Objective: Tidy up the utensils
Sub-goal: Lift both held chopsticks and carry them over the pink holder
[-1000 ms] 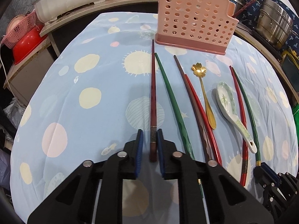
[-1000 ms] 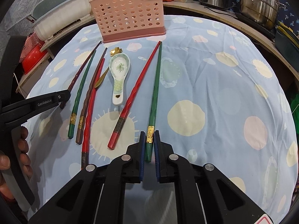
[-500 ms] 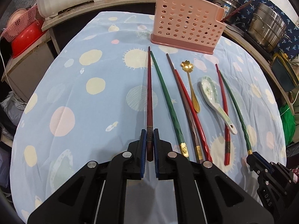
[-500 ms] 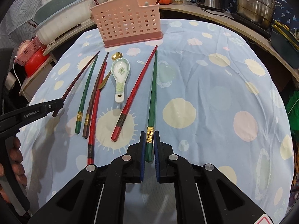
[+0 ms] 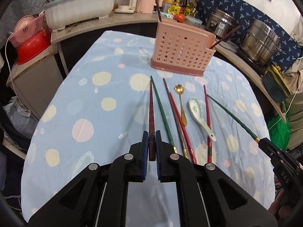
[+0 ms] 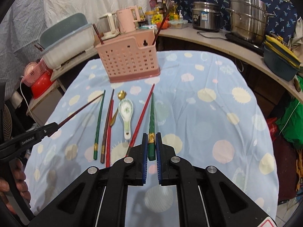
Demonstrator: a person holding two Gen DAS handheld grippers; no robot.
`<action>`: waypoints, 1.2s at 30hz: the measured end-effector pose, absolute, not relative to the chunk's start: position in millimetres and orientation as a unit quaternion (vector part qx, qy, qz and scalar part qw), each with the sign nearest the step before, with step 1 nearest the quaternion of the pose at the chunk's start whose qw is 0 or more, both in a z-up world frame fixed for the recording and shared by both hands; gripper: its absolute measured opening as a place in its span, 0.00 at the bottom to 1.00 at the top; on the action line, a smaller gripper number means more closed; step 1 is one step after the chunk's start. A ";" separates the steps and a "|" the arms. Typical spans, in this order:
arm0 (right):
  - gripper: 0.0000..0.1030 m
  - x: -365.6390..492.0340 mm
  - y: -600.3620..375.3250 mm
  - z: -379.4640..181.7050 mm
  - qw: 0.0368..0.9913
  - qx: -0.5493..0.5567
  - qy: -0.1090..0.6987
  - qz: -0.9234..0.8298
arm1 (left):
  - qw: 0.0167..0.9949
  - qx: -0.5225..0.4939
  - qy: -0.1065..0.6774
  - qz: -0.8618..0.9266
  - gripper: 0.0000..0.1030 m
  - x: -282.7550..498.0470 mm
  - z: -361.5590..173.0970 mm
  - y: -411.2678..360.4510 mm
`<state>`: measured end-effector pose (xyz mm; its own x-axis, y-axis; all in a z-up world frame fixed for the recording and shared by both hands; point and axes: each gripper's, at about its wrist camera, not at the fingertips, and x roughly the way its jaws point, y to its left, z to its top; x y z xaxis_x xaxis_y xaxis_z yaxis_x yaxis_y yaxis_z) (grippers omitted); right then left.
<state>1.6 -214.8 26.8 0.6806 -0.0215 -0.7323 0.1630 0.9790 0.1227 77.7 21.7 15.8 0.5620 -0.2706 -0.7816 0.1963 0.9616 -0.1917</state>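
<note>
Left wrist view. The left hand-held gripper (image 5: 151, 141) is clamped narrow on the thick end of a dark red chopstick (image 5: 151, 111), which is raised off the desk (image 5: 90, 102) and points toward the pink utensil holder (image 5: 181, 54). The holder stands upright at the far side of the desk; two dark chopsticks project from its top. On the blue spotted cloth, left to right, lie a green chopstick (image 5: 162, 111), a brown chopstick (image 5: 173, 111) touching a red chopstick (image 5: 180, 121), a gold spoon (image 5: 181, 104), a white ceramic spoon (image 5: 199, 115) and a second red chopstick (image 5: 208, 117). At the right edge, the right hand-held gripper (image 5: 265, 143) holds a second green chopstick (image 5: 233, 116) above the cloth, its tip near the second red chopstick.

Right wrist view. The right hand-held gripper (image 6: 151, 143) is closed narrow on the gold-banded thick end of the second green chopstick (image 6: 152, 113), lifted and aimed toward the pink utensil holder (image 6: 128, 62). Just left of it, the second red chopstick (image 6: 141, 117) lies on the desk (image 6: 208, 113). Further left lie the white ceramic spoon (image 6: 126, 113), the gold spoon (image 6: 119, 102), the red chopstick (image 6: 109, 130), the brown chopstick (image 6: 108, 121) and the green chopstick (image 6: 98, 123). At the left edge, the left hand-held gripper (image 6: 53, 127) grips the dark red chopstick (image 6: 81, 108), which slants above the cloth with its tip beside the tip of the green chopstick.
</note>
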 end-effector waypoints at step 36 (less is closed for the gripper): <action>0.07 71.5 -247.3 201.1 0.970 0.078 0.231 -0.020 | 0.937 -0.028 0.301 -0.176 0.07 149.3 194.7 -7.5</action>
